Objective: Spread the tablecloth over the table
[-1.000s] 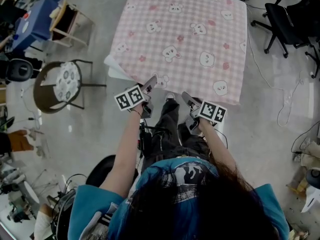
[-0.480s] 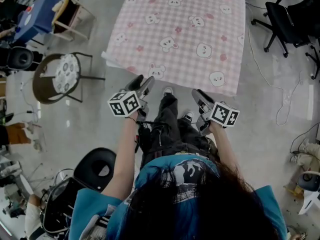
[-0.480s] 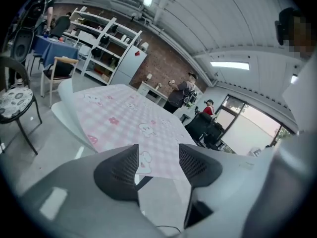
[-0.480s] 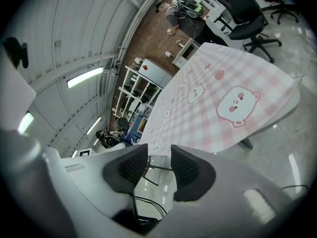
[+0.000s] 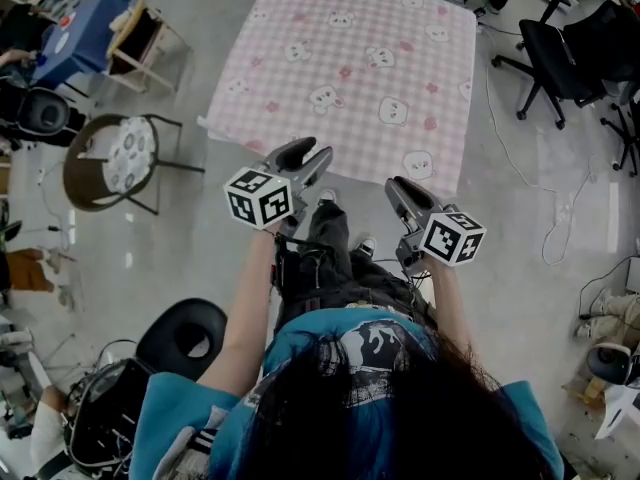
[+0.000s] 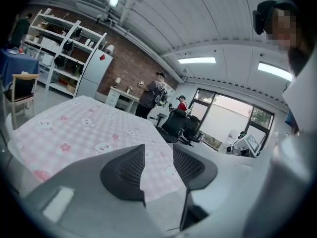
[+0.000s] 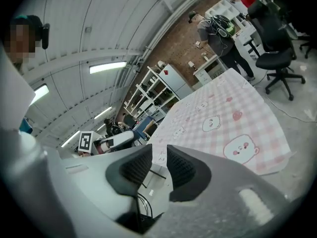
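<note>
The pink checked tablecloth with bear prints lies flat over the table, and its near edge hangs down in front of me. My left gripper is raised just short of that near edge. Its jaws are closing, with a gap still showing and nothing between them. My right gripper hovers beside it, also off the cloth. Its jaws are closing on nothing too. In the left gripper view the tablecloth stretches beyond the left gripper. In the right gripper view the tablecloth lies past the right gripper.
A chair with a round patterned seat stands left of the table. A blue table is further back on the left. Black office chairs and a floor cable are to the right. A black stool is behind my left side. A person stands beyond the table.
Both grippers have lifted and drawn back from the cloth's near edge, rolling as they rose. Their jaws have narrowed. The cloth stays spread on the table.
</note>
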Available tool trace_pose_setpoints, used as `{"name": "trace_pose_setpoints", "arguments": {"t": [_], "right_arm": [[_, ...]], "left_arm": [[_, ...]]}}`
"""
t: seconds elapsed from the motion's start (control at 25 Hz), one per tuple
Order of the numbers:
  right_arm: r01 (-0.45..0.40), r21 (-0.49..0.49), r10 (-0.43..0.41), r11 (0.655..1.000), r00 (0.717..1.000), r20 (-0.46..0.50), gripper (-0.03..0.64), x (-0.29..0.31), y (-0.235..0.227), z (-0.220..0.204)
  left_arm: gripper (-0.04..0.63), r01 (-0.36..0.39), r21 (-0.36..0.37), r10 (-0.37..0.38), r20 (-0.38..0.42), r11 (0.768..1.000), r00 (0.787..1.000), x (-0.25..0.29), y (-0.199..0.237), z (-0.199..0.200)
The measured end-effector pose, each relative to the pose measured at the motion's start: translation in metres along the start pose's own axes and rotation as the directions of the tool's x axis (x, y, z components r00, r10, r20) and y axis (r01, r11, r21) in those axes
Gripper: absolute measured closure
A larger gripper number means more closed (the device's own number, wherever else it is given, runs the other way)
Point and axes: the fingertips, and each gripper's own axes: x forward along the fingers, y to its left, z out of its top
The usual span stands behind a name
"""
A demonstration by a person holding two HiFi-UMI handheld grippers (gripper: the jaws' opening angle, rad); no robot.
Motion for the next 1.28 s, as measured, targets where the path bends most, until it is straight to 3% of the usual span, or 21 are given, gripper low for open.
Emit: {"name": "trace_pose_setpoints", "arguments": {"t": [0.24, 0.52, 0.68, 0.88, 1.08, 1.28], "right_arm": [[-0.005, -0.089, 0.011, 0.996, 0.998, 0.066, 0.565, -0.018, 0.009, 0.030], [-0.037, -0.139, 0.058, 0.990, 0.987, 0.151, 0.577, -0.035, 0.023, 0.056], [-0.027, -0.203, 0.059, 0.979, 0.986, 0.157, 0.593, -0.043, 0.031, 0.062], [0.006, -0.308, 0.044, 0.951, 0.987, 0.155, 0.621, -0.054, 0.037, 0.058], [-0.006, -0.308, 0.057, 0.951, 0.986, 0.158, 0.623, -0.062, 0.032, 0.050], [0.004, -0.300, 0.048, 0.954, 0.985, 0.164, 0.623, -0.073, 0.038, 0.051]], "left_arm": [[0.444, 0.130, 0.086, -0.131, 0.009, 0.988, 0.991, 0.030, -0.064, 0.017], [0.503, 0.185, 0.143, -0.190, 0.022, 0.972, 0.981, 0.026, -0.100, 0.021], [0.534, 0.195, 0.160, -0.204, 0.046, 0.968, 0.978, 0.013, -0.111, 0.028], [0.565, 0.174, 0.195, -0.182, 0.021, 0.965, 0.983, 0.000, -0.115, 0.017], [0.583, 0.157, 0.204, -0.158, -0.011, 0.966, 0.987, -0.006, -0.104, 0.001], [0.583, 0.140, 0.190, -0.147, 0.021, 0.972, 0.989, -0.020, -0.106, 0.007]]}}
